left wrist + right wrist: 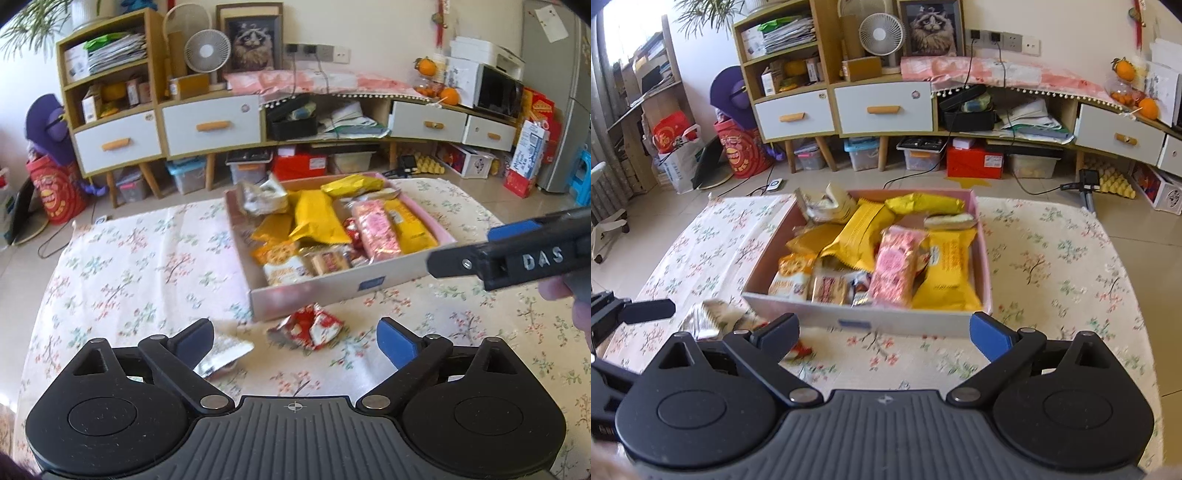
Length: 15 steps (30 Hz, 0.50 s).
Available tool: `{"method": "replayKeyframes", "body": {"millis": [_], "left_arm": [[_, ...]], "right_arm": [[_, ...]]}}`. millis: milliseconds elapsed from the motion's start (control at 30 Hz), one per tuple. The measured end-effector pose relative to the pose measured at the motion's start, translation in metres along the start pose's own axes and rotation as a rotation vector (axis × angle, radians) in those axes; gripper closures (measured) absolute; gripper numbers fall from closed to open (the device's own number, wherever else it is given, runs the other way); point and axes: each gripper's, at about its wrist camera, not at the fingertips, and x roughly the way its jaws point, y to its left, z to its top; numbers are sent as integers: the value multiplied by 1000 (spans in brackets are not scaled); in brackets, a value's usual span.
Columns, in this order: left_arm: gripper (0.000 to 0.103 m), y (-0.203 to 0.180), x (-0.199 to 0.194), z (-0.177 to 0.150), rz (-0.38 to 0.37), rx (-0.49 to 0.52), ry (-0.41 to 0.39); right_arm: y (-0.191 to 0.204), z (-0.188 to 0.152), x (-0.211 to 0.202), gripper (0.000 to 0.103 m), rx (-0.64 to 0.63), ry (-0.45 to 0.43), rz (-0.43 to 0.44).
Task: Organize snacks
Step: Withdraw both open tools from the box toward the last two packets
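The cardboard box [317,291] sits on the flower-print tablecloth [140,266] and is nearly full of snacks: yellow packets [860,236], a pink packet [895,269] and small biscuit packs [792,277] along its near wall. Two snacks lie outside the box, just in front of that wall: a crumpled red-and-white wrapper [308,328] near the box's front left corner, and a silver foil packet [225,352] a little further left of it.

The left gripper [295,339] hangs above the cloth in front of the box with its jaws wide apart and nothing between them; the silver packet lies partly under its left finger. The right gripper [884,330] likewise stands wide apart and empty, just before the box's front wall.

Both loose packets look light, thin and crinkly. They will likely crush rather than resist, and foil may slip between the pads. A pinch across the bunched middle of the red wrapper, or on the sealed edge of the silver one, looks the safest hold.
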Motion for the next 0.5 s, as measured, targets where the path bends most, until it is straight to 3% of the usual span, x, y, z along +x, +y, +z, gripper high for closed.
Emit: {"method": "replayKeyframes", "body": {"millis": [300,500], "left_arm": [[6,21,3,-18,41,-36,41],[6,39,0,-33,52,7,35]], "right_arm": [[16,-17,3,0,-34,1,18],[31,-30,3,0,-111,-27,27]]}}
